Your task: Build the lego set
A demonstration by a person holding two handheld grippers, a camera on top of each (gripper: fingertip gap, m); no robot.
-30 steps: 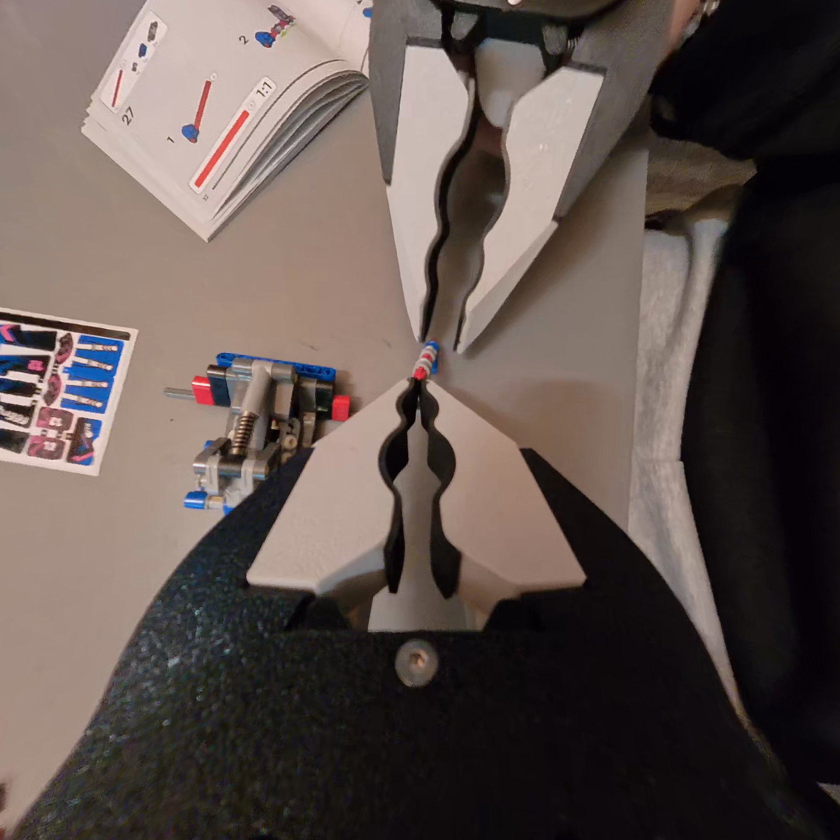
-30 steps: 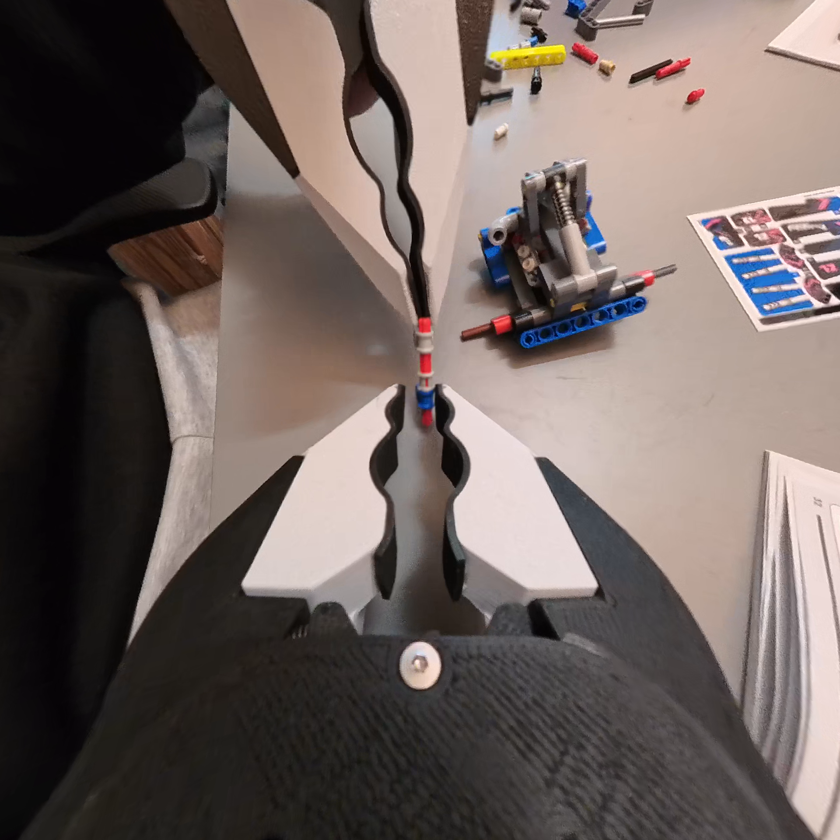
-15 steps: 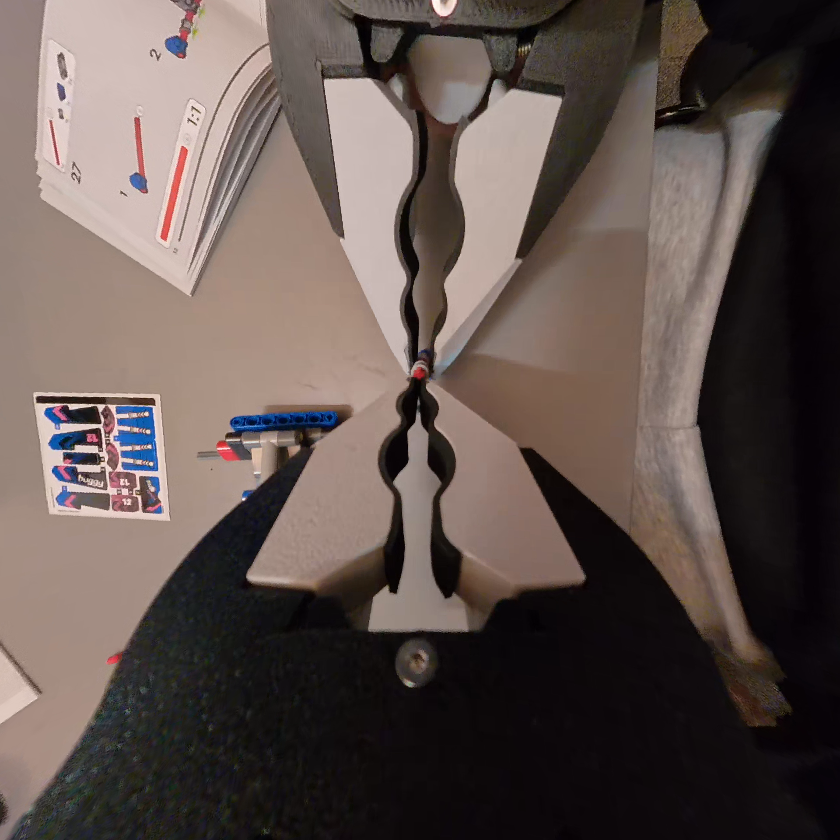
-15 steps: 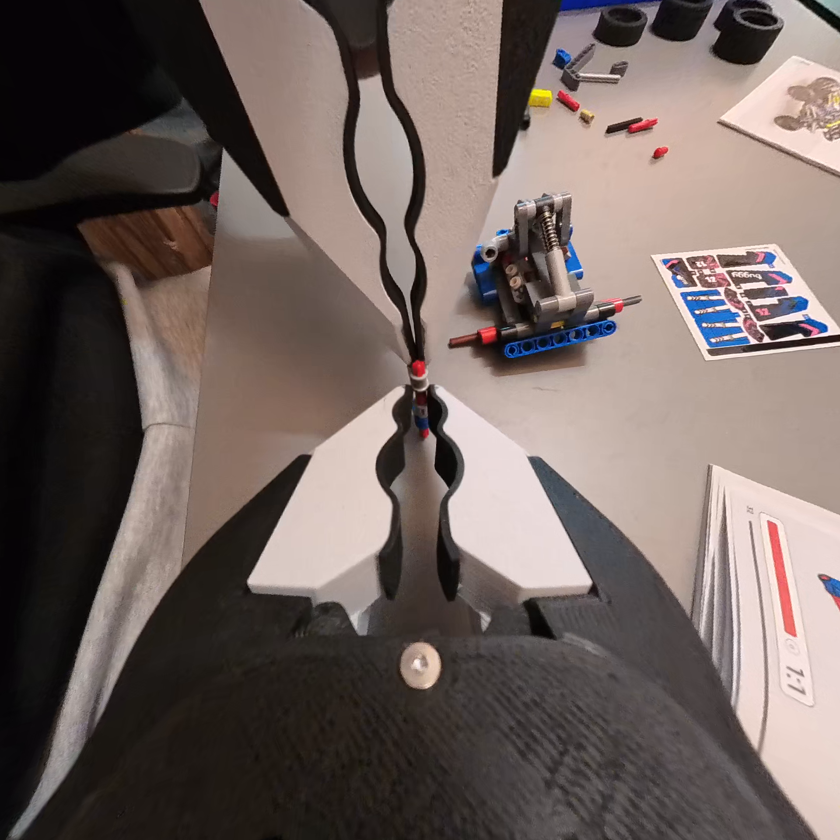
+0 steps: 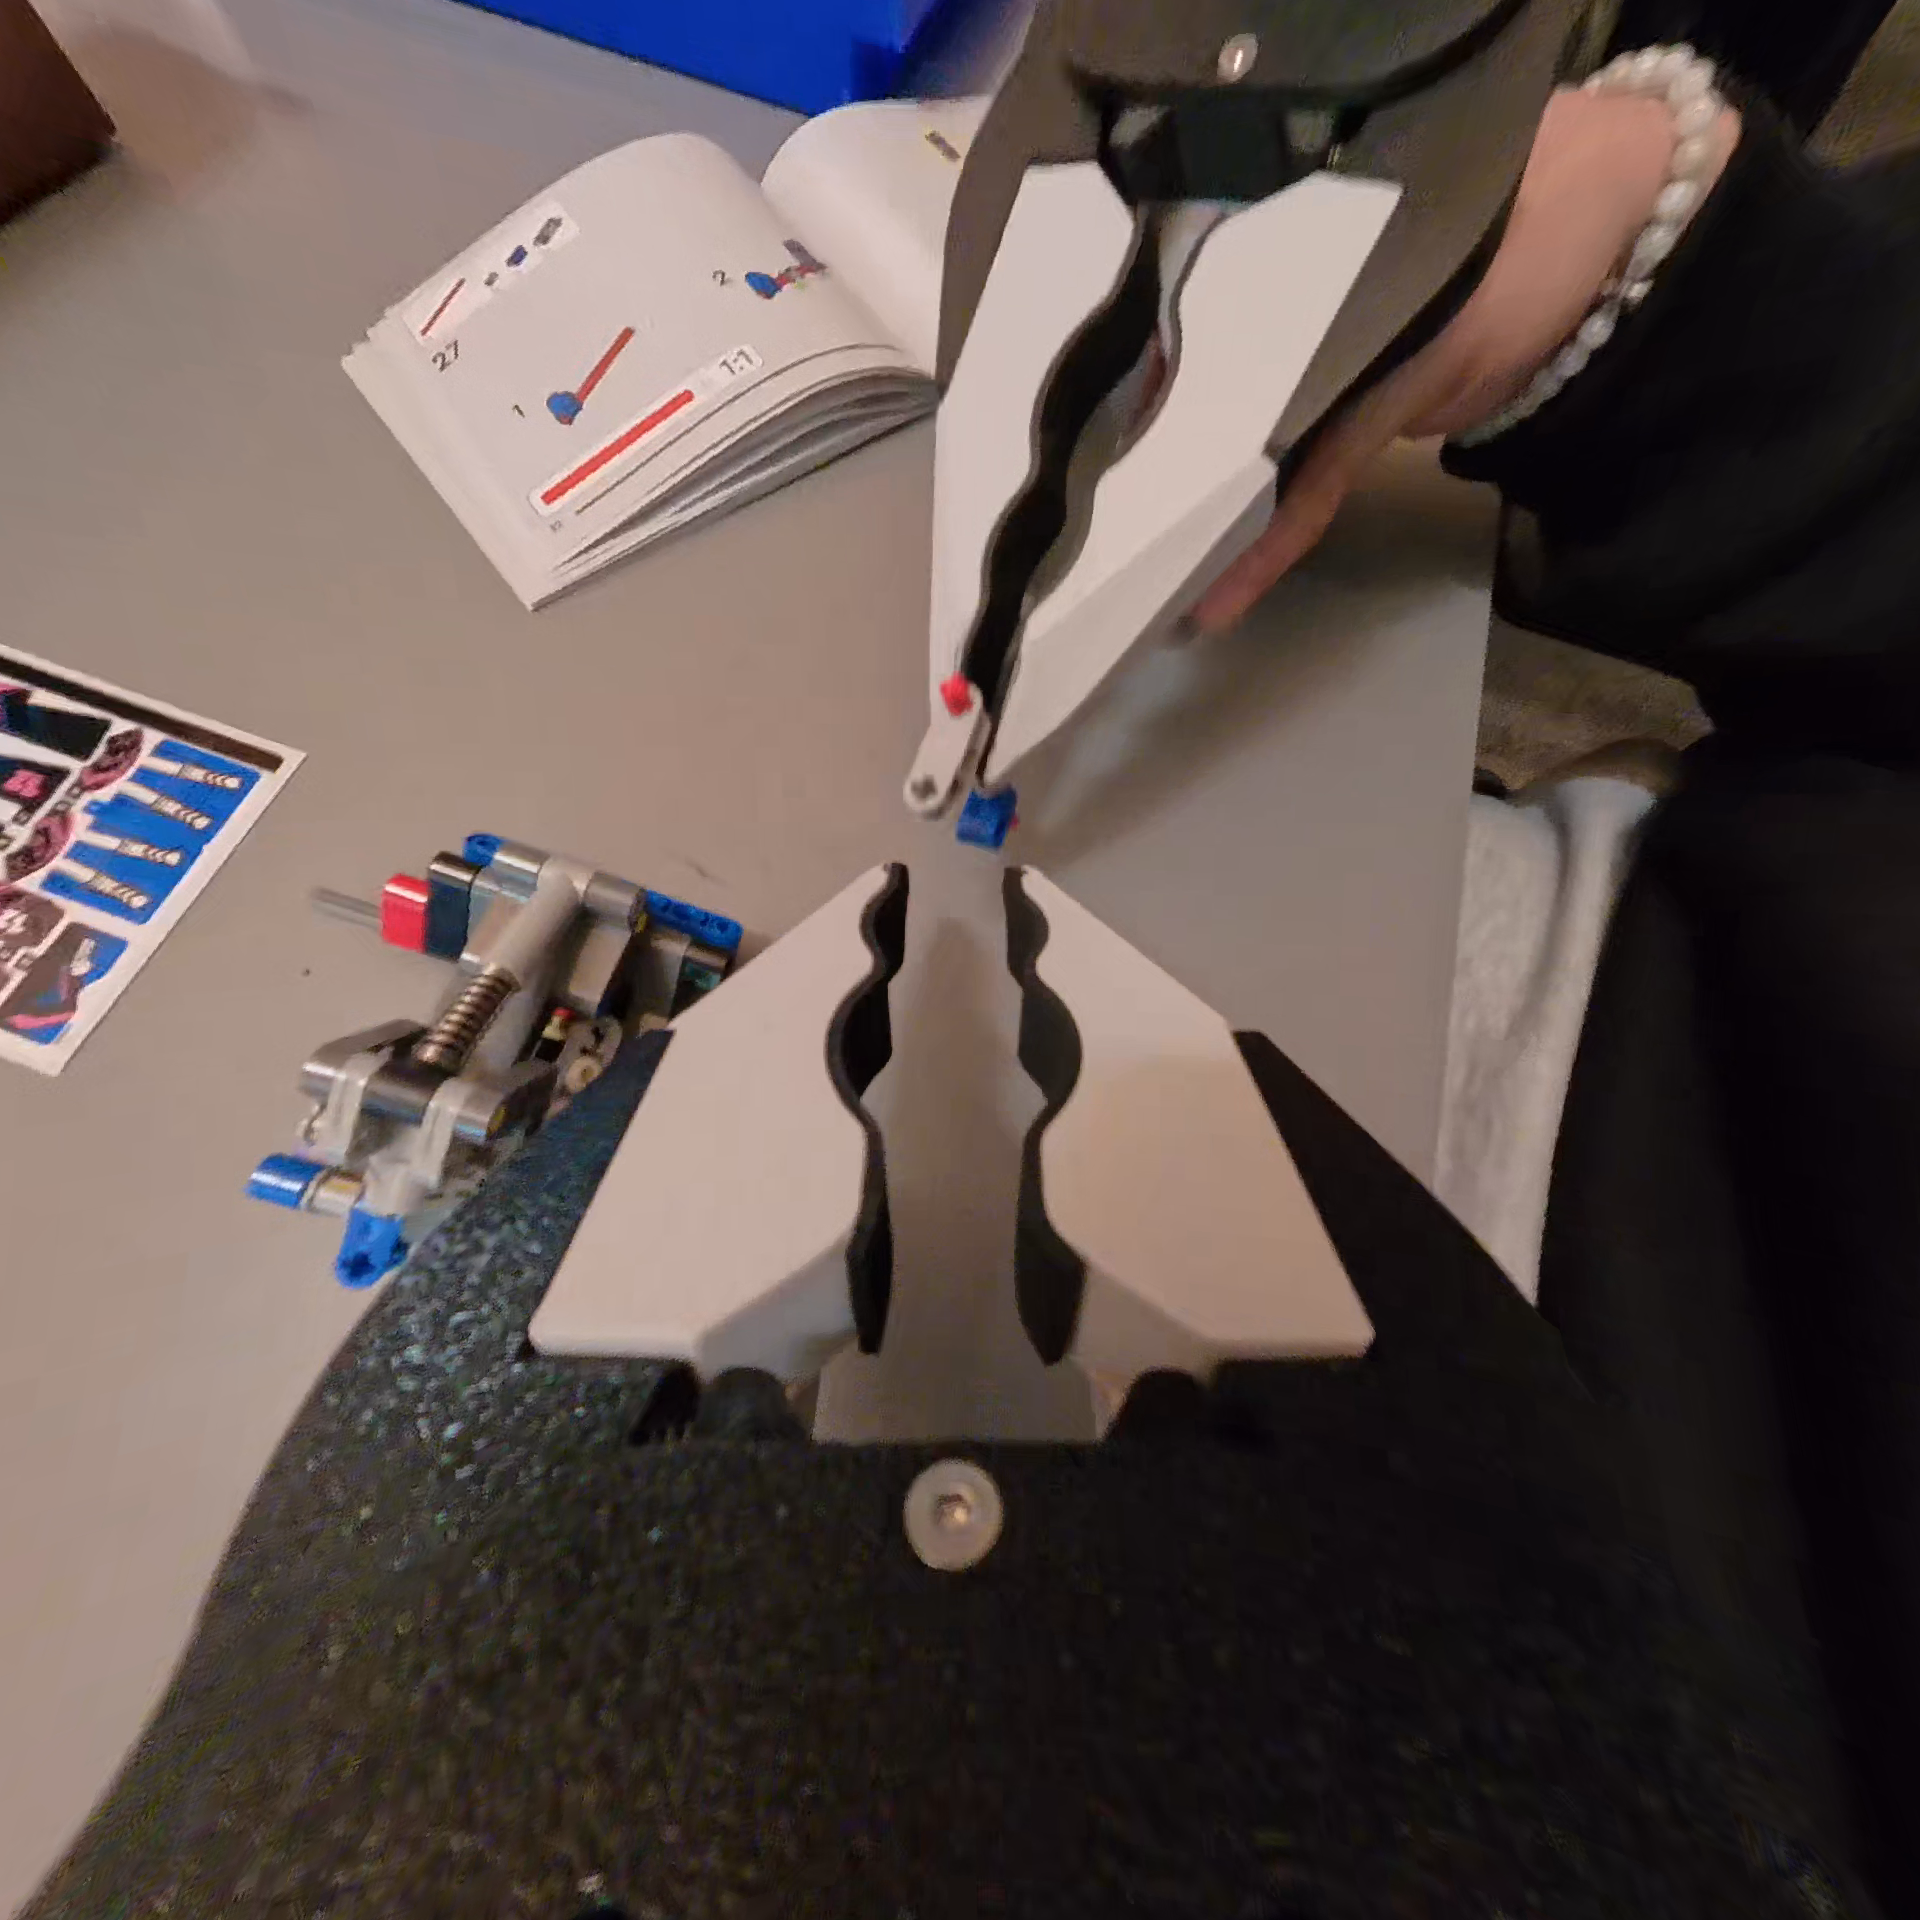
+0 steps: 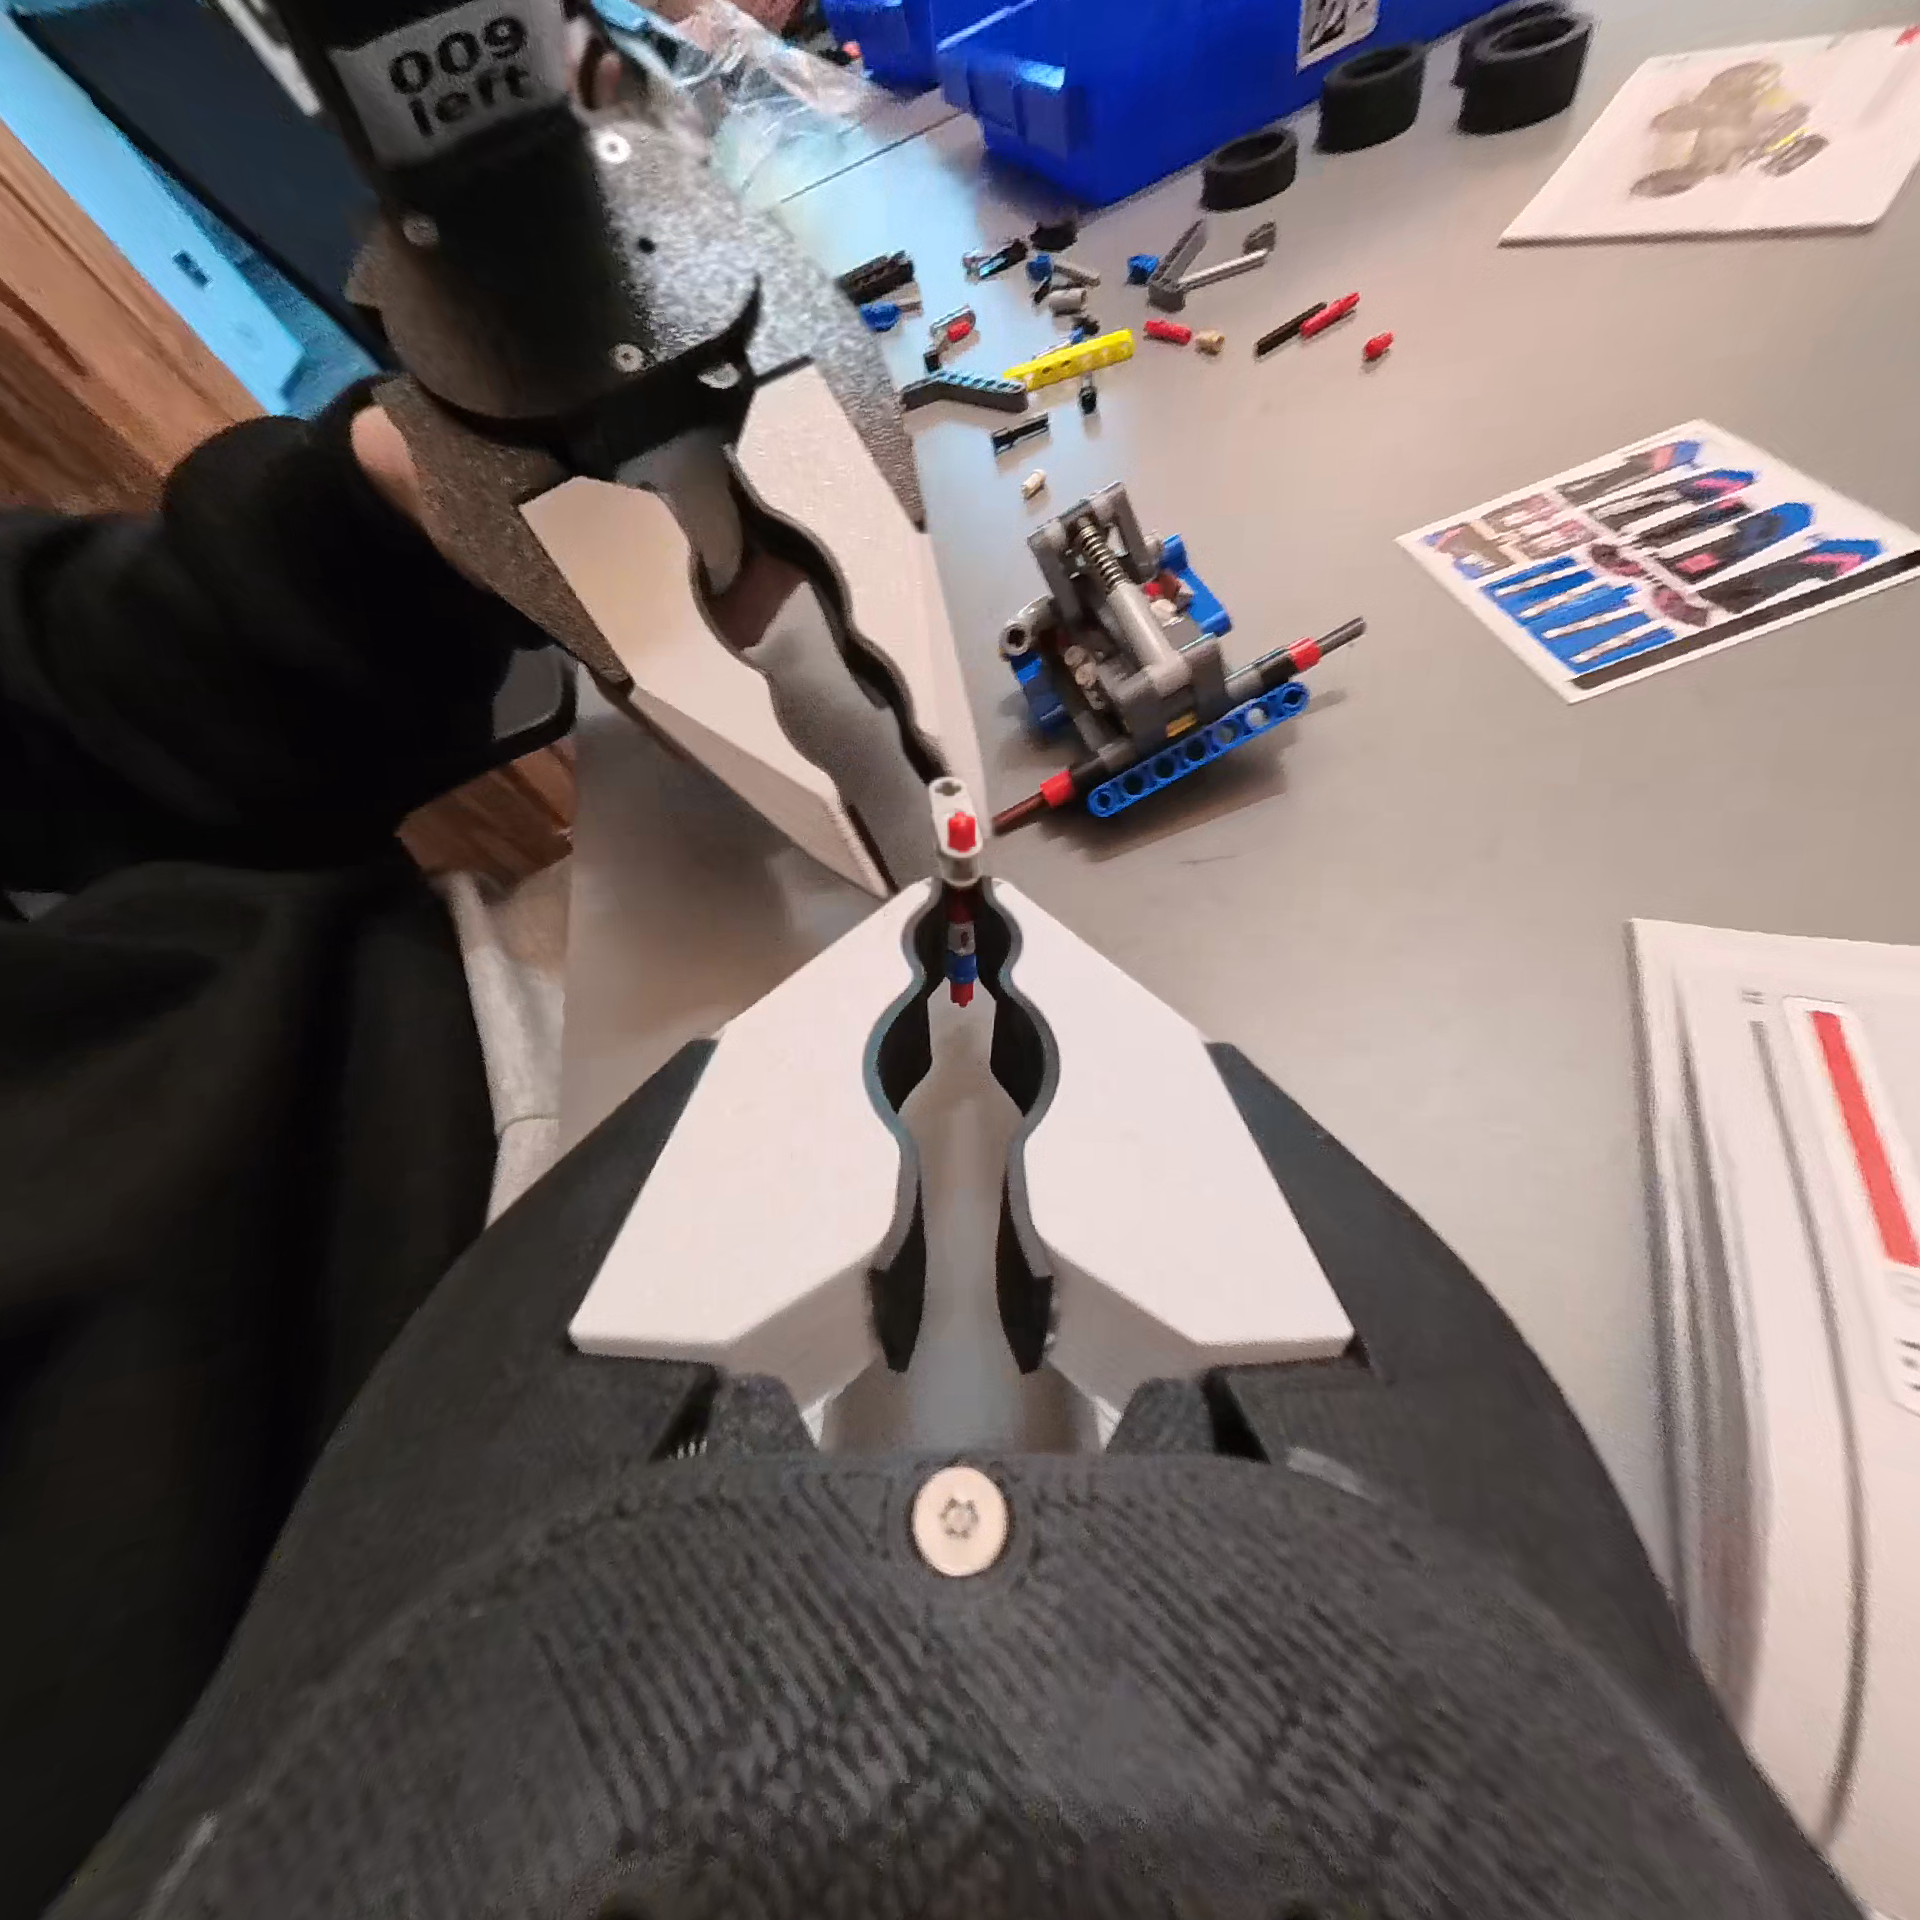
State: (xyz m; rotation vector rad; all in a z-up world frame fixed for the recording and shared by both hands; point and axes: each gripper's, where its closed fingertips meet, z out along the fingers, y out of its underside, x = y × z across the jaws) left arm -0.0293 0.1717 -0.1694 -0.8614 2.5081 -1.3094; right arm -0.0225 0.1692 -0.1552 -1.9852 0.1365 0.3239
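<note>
A small sub-assembly (image 6: 956,831) is a red axle with a grey connector and a blue piece on it. My right gripper (image 6: 958,891) is shut on it, and the grey connector sticks out past the tips. In the left wrist view the right gripper (image 5: 982,777) comes in from the top with the sub-assembly (image 5: 943,764) at its tips. My left gripper (image 5: 954,881) is open and empty just below it, tips a little apart from the blue piece. The partly built grey and blue model (image 5: 499,1029) lies on the grey table (image 5: 260,468), left of both grippers, and shows in the right wrist view (image 6: 1132,665).
An open instruction booklet (image 5: 644,364) and a sticker sheet (image 5: 104,831) lie on the table. Farther back are several loose parts (image 6: 1091,322), black tyres (image 6: 1371,99), a blue bin (image 6: 1143,83) and a leaflet (image 6: 1725,135). The table edge and the person's dark clothing are close by. Both grippers' tips are close together, under 4 cm apart.
My left gripper has opened and let go of the sub-assembly, and has drawn back a little. The right gripper keeps hold of it, with the grey connector now showing.
</note>
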